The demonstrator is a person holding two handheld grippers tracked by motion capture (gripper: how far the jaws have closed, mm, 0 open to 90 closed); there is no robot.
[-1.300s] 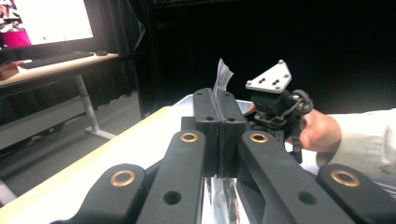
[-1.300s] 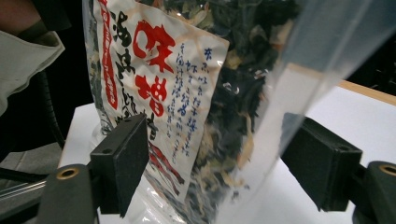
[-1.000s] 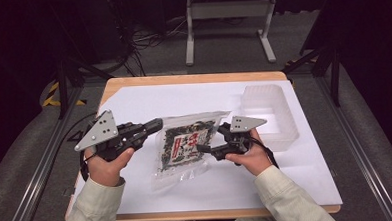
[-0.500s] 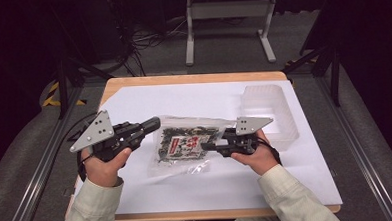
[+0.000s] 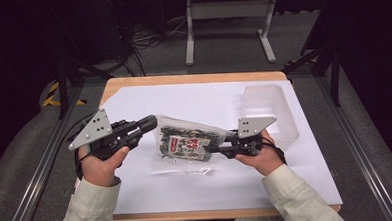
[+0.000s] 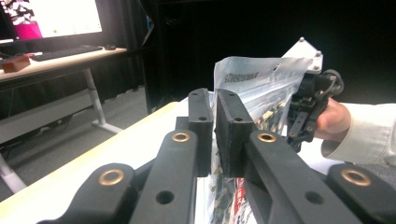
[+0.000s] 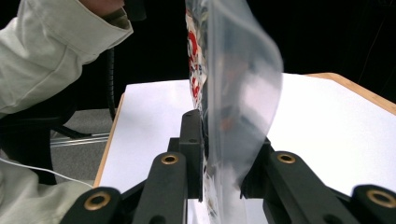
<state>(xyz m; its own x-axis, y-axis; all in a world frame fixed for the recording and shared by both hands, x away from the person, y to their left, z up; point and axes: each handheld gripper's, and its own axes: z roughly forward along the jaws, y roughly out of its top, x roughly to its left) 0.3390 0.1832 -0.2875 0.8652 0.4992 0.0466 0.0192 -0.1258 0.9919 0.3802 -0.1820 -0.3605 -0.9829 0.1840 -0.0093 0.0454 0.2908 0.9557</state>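
Two hand-held grippers work one packet, and the packet has turned over the past second. Earlier in the high view the clear snack bag (image 5: 188, 143) lay broad and tilted toward the upper right of the frame; now it sits lower and more level at mid-frame, its printed red-and-white label facing up, stretched between the two tools just above the white sheet on the counter (image 5: 192, 79).

The right hand-held gripper (image 5: 216, 148) has rolled with the wrist: its grey plate, which faced up and left a second ago, now stands higher, and the jaws point toward frame left, clamped on the bag's right edge. In the right gripper view the film (image 7: 233, 93) rises straight up between the closed jaws, so the grip looks firm. The left hand-held gripper (image 5: 152, 123) has drifted slightly toward the lower left and rests at the bag's upper left corner. In the left gripper view its jaws (image 6: 215, 135) stand nearly shut with the bag's edge (image 6: 254, 79) just behind them; whether film is actually pinched there I cannot tell.

My reading is that the bag is being re-oriented for a two-sided hold, perhaps to open it or carry it to the clear plastic tray (image 5: 269, 110) in the right of the frame. Both forearms come up from the bottom edge, elbows tucked, wrists angled inward.
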